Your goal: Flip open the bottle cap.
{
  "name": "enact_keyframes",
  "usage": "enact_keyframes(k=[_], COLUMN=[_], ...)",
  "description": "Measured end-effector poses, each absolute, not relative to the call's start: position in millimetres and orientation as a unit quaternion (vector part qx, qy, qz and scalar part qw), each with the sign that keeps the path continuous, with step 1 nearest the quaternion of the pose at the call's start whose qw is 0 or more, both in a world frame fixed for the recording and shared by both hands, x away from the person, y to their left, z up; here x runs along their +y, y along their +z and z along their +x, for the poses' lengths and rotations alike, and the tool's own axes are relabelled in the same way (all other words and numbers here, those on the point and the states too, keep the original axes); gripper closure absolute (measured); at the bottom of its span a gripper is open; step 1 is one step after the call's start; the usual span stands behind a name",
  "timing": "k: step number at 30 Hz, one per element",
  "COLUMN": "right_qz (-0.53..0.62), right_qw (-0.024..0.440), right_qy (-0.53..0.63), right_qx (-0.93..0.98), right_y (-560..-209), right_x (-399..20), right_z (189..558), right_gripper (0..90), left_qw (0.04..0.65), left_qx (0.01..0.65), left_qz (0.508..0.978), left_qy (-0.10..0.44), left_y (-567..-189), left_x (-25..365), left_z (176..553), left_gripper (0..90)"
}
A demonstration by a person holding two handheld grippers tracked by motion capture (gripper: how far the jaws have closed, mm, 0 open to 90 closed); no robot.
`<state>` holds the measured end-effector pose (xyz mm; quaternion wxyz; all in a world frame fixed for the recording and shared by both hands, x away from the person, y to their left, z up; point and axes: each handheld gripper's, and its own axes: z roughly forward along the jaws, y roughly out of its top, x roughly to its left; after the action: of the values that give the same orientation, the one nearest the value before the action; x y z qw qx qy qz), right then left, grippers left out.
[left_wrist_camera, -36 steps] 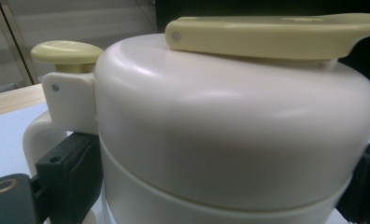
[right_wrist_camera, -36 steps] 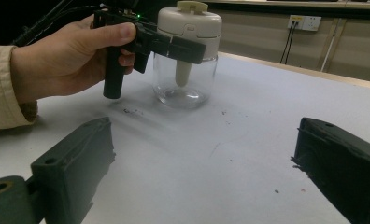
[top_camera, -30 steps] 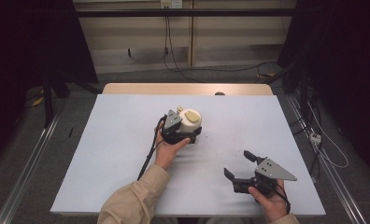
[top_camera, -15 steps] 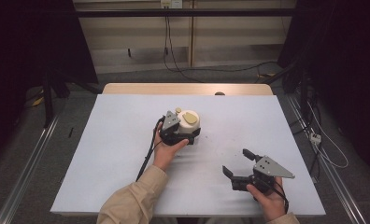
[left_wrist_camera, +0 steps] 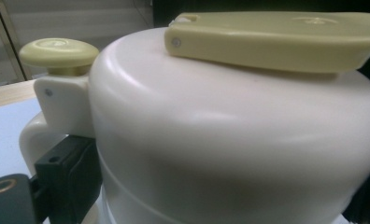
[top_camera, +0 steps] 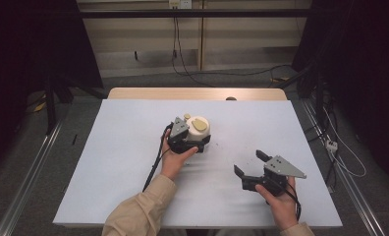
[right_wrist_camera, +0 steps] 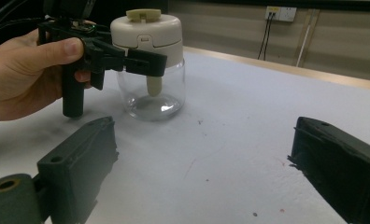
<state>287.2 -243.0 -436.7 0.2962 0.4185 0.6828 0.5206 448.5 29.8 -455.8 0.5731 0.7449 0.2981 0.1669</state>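
Cream plastic makes the cap of the jar (top_camera: 198, 129), and under it the body is clear glass, as the right gripper view shows (right_wrist_camera: 150, 93). The jar stands upright near the middle of the bench (top_camera: 109, 162), on its pale blue cover. My left tool (top_camera: 185, 142) is clamped on the jar at the level of the cap, with one black jaw on each side, so I judge that I hold it there to keep the jar steady or to carry it, because the plastic gives a better grip than smooth glass. A small yellow knob (left_wrist_camera: 59, 52) and a flat yellow flap (left_wrist_camera: 276, 39) sit on top of the cap. My right tool (top_camera: 254, 164) waits well apart from the jar, low over the bench, with its jaws wide apart and nothing between them, perhaps ready to work on the cap.
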Motion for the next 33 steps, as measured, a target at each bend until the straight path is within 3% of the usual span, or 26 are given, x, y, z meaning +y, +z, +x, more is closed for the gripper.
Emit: enact_keyframes(k=[8, 13, 33], right_qz=[0.431, 0.441, 0.417], right_qw=[0.281, 0.27, 0.248], right_qy=[0.51, 0.519, 0.531], right_qx=[0.689, 0.681, 0.694], right_y=[-429.6, -422.4, -411.7], right_x=[-228.9, -216.8, -196.3], right_z=[303.9, 314.6, 338.8], right_gripper=[8.1, 14.5, 51.9], left_qw=[0.572, 0.571, 0.57], left_qx=[0.299, 0.299, 0.3], left_qz=[0.745, 0.746, 0.746], left_qy=[0.167, 0.167, 0.17], left_y=[-455.7, -455.4, -455.5], left_x=[29.9, 29.9, 29.2], left_z=[448.2, 448.0, 447.8], left_gripper=[6.2, 6.2, 6.1])
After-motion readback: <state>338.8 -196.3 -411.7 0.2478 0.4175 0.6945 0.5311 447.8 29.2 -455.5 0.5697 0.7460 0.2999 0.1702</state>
